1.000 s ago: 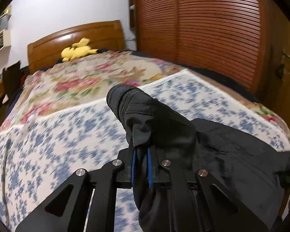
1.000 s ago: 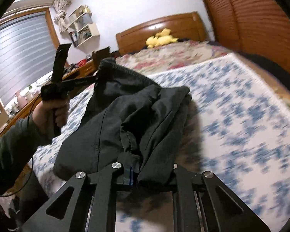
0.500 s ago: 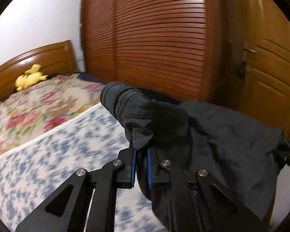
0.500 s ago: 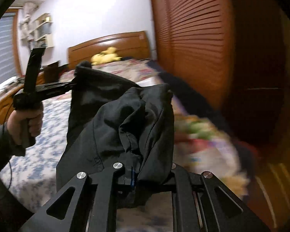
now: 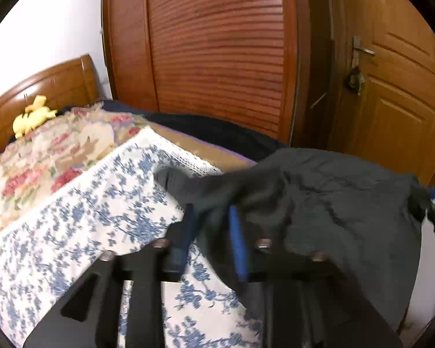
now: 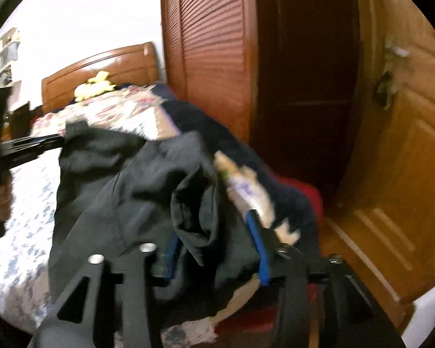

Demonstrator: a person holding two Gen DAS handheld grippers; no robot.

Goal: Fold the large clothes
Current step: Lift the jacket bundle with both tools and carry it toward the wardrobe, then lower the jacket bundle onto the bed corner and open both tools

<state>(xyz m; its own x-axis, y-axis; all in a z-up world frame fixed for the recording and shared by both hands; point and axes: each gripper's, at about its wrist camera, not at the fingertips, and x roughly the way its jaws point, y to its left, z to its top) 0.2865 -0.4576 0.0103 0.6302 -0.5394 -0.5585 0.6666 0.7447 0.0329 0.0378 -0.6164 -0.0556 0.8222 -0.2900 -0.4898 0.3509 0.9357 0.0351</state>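
Note:
A large black garment (image 5: 348,203) lies bunched at the foot corner of the bed, over the blue-flowered sheet (image 5: 72,232). My left gripper (image 5: 211,217) is open, its blue pads spread apart with black cloth loose between them. In the right wrist view the same garment (image 6: 136,191) drapes in front of my right gripper (image 6: 214,232), which is also open with a fold of cloth hanging between its pads. The left gripper's far end (image 6: 29,145) shows at the left of that view, touching the garment's edge.
A floral quilt (image 5: 43,156) and a yellow plush toy (image 5: 32,116) lie toward the wooden headboard (image 5: 43,84). A louvred wardrobe (image 5: 217,46) and a wooden door (image 5: 391,101) stand close beyond the bed's edge. Dark blue bedding (image 6: 217,136) hangs off the bedside.
Both grippers have opened and let go of the black garment. Both swung right toward the wardrobe and door, and the garment has dropped lower onto the bed corner.

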